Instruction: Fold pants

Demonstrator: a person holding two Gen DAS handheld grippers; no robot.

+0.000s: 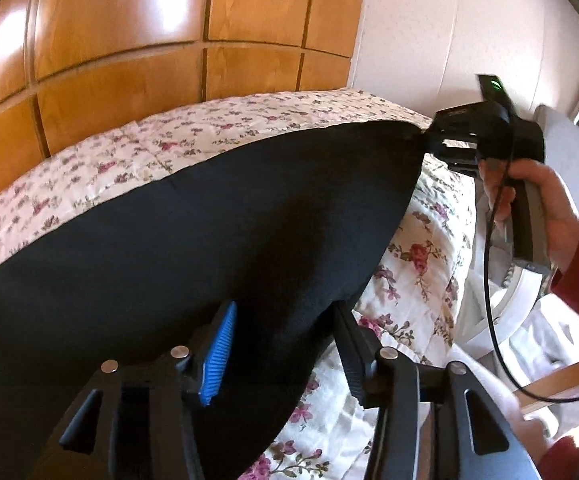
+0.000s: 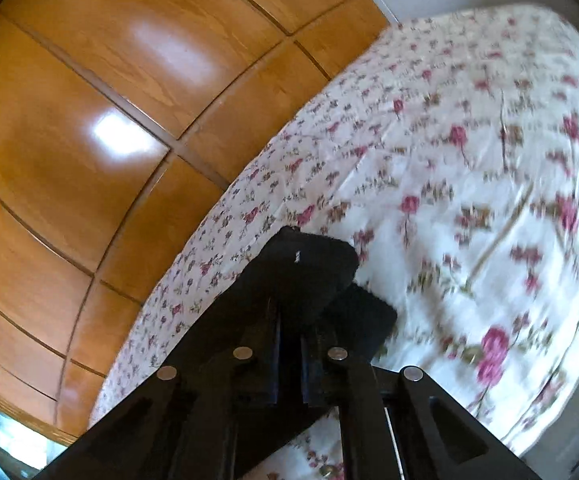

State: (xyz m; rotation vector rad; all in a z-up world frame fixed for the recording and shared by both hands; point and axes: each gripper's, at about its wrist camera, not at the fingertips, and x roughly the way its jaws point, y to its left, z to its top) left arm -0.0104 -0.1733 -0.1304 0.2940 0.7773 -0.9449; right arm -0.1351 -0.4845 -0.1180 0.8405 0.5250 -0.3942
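The black fabric pants [image 1: 193, 216] hang stretched over the floral quilted bedspread [image 1: 89, 176], hiding much of it. The left gripper [image 1: 285, 344] stands with its 2 fingers apart around the cloth; the right gripper [image 2: 321, 276] is clamped on a corner. Glossy wooden wardrobe panels [image 2: 89, 120] stand behind.

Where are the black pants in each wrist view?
Left wrist: black pants fill the centre-left, stretched from the left tool up to the right tool.
Right wrist: only a pinched black corner at lower centre, in the right tool.
Shared landmark: floral bedspread against the wooden wardrobe.
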